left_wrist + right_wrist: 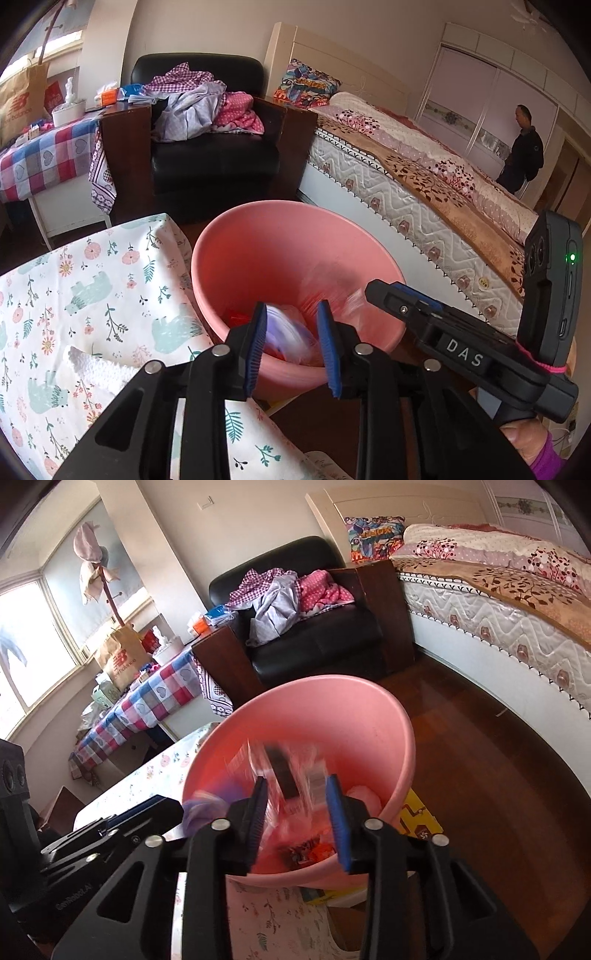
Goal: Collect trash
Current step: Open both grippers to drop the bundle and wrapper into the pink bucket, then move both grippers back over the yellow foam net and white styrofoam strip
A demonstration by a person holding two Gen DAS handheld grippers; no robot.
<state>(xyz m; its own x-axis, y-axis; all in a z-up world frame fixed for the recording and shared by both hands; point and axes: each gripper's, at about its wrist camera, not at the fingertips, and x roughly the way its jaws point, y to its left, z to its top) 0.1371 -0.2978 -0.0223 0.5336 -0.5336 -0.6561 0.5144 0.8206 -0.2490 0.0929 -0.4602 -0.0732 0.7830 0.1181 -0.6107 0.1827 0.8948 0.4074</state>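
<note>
left gripper (pixel 291 345): two blue pads, spread apart, nothing pinched; a blurry purple and clear bag (pixel 284 328) shows in the gap between them, loose, down in the bucket
right gripper (pixel 300 818): two blue pads, spread apart, gripping nothing; blurry clear wrappers (pixel 284 771) with a dark strip show in the gap, over the bucket
writing on the tools: "DAS" in white letters on the right tool, seen from the left camera; "GenRobot.AI" faint on the left tool, seen from the right camera
pink bucket (pixel 295 254): one, right under both grippers, mouth wide open; the trash sits inside it, red, orange and clear bits, too blurry to count
bucket edge: its left side is just beside the table corner
table with flower and bear cloth (pixel 92 291): one, left of the grippers
yellow box (pixel 417 818): on the floor, just right of the bucket
dark wood floor (pixel 480 757): open room to the right, between bucket and bed
bed (pixel 424 177): one, far right, long edge runs along the bare floor
black armchair (pixel 214 147): one, straight ahead past the bucket, clothes heaped on it
brown paper bag (pixel 120 657): far left, reads "new balance"
person (pixel 524 147): one, standing far off by the closet
</note>
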